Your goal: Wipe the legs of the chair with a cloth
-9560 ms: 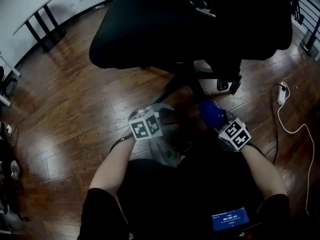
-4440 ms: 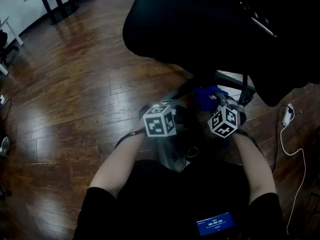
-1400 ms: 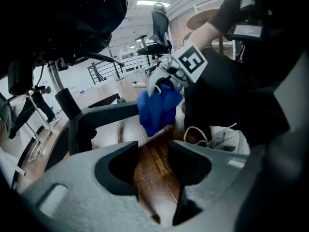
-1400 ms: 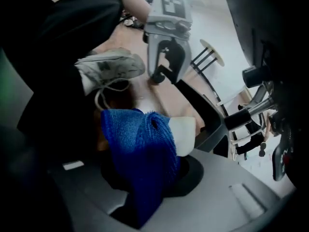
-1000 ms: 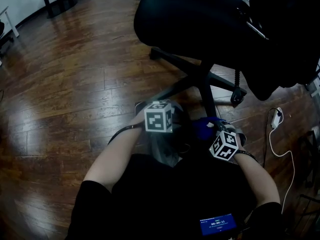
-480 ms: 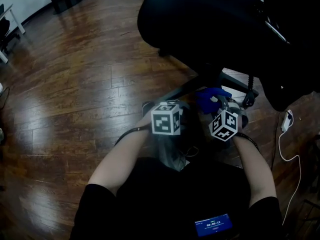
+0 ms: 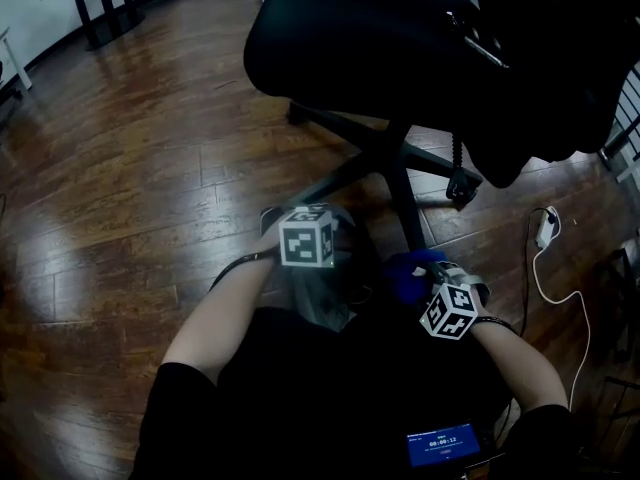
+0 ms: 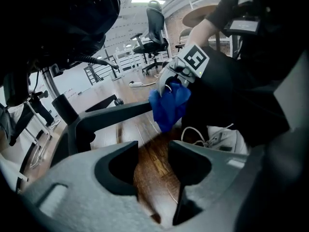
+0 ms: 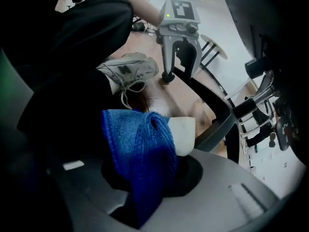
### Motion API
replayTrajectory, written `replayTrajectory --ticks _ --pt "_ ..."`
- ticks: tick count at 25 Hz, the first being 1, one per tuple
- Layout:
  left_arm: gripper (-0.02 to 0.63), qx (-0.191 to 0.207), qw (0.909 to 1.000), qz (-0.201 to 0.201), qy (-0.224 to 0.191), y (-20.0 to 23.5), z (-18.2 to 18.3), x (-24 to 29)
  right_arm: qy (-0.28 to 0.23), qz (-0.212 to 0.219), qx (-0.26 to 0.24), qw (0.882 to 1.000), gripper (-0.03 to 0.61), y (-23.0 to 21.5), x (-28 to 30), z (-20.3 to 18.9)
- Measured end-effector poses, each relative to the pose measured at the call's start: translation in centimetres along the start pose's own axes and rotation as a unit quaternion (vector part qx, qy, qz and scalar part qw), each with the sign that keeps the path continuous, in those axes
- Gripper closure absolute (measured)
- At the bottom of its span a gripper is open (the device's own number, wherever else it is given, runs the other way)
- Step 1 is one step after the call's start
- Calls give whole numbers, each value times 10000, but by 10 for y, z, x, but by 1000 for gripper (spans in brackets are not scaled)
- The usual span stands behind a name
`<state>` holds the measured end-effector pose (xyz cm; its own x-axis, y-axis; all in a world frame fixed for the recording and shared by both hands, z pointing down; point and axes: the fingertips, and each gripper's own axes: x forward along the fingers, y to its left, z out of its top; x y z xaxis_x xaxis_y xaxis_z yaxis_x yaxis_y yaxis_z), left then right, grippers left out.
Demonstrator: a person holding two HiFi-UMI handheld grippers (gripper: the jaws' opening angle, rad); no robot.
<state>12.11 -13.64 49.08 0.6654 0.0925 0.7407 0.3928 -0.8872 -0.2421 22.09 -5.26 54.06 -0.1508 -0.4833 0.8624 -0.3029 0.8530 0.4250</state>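
Where the chair [image 7: 400, 38] base sends one leg [image 7: 408, 208] toward the person, the blue cloth [image 9: 137, 153] sits bunched at that leg's near end, low over the wood floor [image 7: 130, 168]. Right gripper [image 9: 154, 139]: fingers clamped on the cloth, fabric folded over one white fingertip [image 9: 184, 133]. Left gripper [image 8: 153, 164]: fingers apart, nothing between them, bare floor showing through the gap. It hangs just left of the same leg. Whether cloth touches leg: unclear.
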Motion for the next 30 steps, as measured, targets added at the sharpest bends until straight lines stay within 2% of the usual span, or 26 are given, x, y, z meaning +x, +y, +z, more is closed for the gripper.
replayTrajectory --ticks 4,8,12,14,16,21,26,30 --pt "428 -6 10000 5 -84 2 5 1 96 -191 77 9997 494 -31 11 8" --pt "428 -165 9995 155 -211 14 3 -2 53 -889 53 9960 494 -103 32 32" --pt "428 -253 9986 210 -424 19 8 -3 -6 -1735 62 9848 491 -173 50 55" --pt "428 -251 9985 170 -466 18 7 -1 -147 -1994 254 9795 489 -195 53 63" --pt "428 -260 9984 161 -468 18 6 0 -234 -2065 297 9777 489 -200 53 67" --pt "428 -220 9992 73 -330 11 2 1 3 -1617 -206 9866 499 -156 49 54" --pt "428 -132 9999 59 -91 4 -3 -1 17 -922 -143 9956 497 -84 28 29" --pt "428 -150 9998 129 -92 3 1 -6 -150 -279 52 9995 491 -19 6 7"
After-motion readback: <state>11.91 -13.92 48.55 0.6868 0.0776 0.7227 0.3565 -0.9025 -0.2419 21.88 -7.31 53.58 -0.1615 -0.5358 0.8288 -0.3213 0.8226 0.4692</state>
